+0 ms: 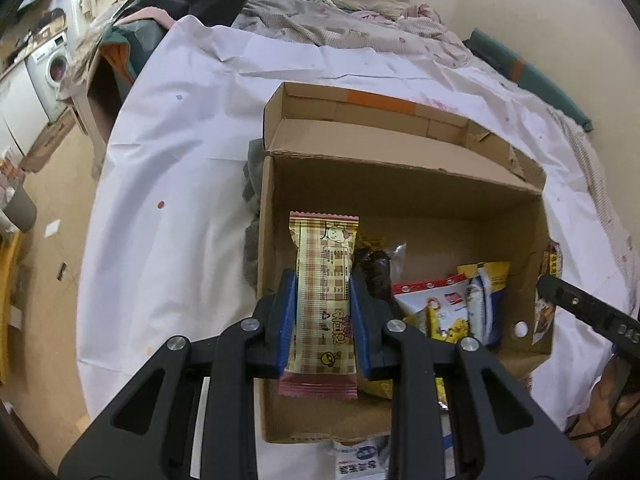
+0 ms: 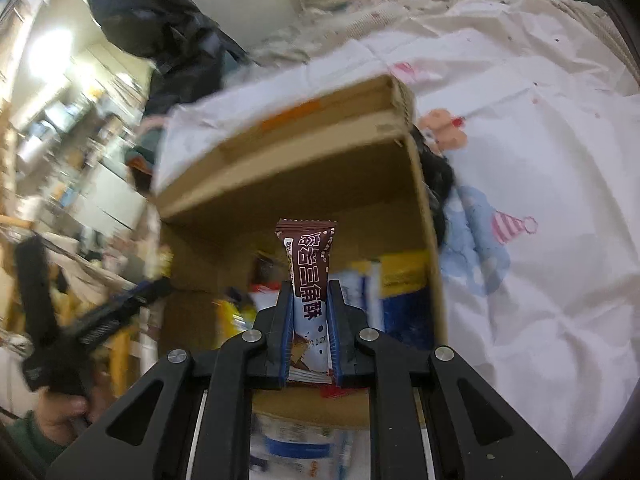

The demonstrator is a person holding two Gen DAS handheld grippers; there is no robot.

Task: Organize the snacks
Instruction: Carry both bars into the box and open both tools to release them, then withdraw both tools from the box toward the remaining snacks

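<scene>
Snacks are held in both grippers above the box (image 1: 400, 196), an open cardboard carton resting on a white sheet (image 1: 180, 160).

**Left gripper (image 1: 323, 312).** Clenched on a beige bar (image 1: 324, 300) in a checked foil wrapper. The blue pads (image 1: 287, 320) press the long edges near mid-length; the crimped ends project past both ends of the pads. The bar hangs over the left part of the box interior.

**Right gripper (image 2: 310, 324).** Clenched on a brown bar (image 2: 309, 276) with a brown-and-white wrapper. The pads grip its lower half; the upper end stands free, pointing toward the far box wall. This view is motion-blurred, so fine contact detail cannot be read.

**Box contents.** A red-and-white pouch (image 1: 432, 300), a yellow-and-blue packet (image 1: 486, 292) and a dark clear-wrapped item (image 1: 374, 264) lie along the right and middle. The left floor area appears unoccupied.

**Handling characteristics (judged).**
- Both bars are probably light; grip load is low.
- Foil film is smooth and likely slippery; hold across the filled body, not the thin crimped seals.
- Contents are probably brittle wafer or biscuit; excess squeeze may crush them.
- Wrappers are soft and deform under the pads; the bars themselves look moderately stiff.
- Release low over the box floor to avoid breakage.
</scene>
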